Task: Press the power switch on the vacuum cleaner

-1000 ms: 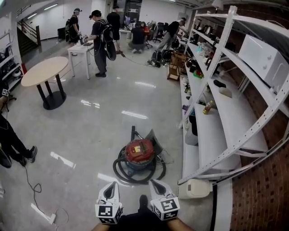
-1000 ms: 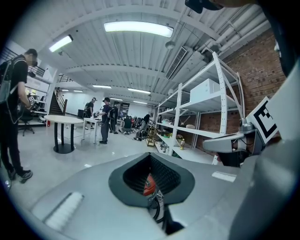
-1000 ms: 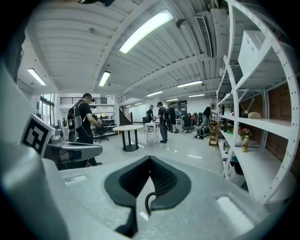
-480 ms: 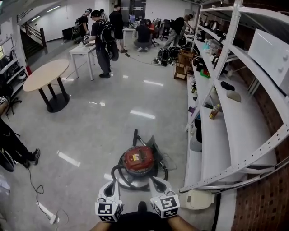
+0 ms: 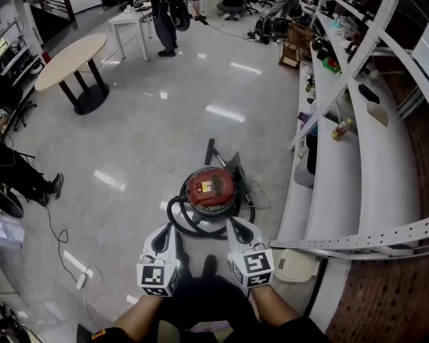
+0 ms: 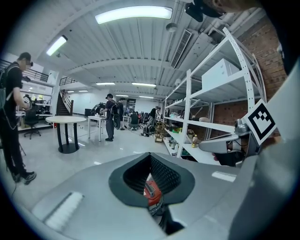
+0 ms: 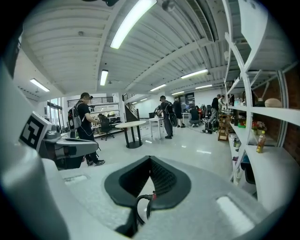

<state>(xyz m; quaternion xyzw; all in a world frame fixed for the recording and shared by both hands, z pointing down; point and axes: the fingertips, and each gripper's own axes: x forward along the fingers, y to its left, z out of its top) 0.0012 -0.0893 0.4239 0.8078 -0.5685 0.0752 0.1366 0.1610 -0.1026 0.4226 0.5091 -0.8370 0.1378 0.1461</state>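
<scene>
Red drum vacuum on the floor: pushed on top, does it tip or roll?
Likely stable: the squat red drum-shaped vacuum cleaner sits low and wide. The black hose coiled round its base is probably floppy and may hinder rolling. Wheels aren't visible.

Looks like a big lab or workshop hall to me; shiny grey floor point(image 5: 167, 134) you could skate on, long white metal shelves point(image 5: 335, 194) against a brick wall point(image 5: 375, 295) with a bottle point(image 5: 342, 128) and odd bits of gear on them; a round table point(image 5: 70, 60) and a white table point(image 5: 131, 17) out in the open; a cable point(image 5: 57, 234) and a power strip point(image 5: 82, 278) loose on the floor; strip lights point(image 6: 133, 14) under a ribbed ceiling point(image 7: 70, 42), a staircase point(image 6: 63, 103) at the back, and a person with a backpack point(image 7: 84, 122) standing around.
</scene>
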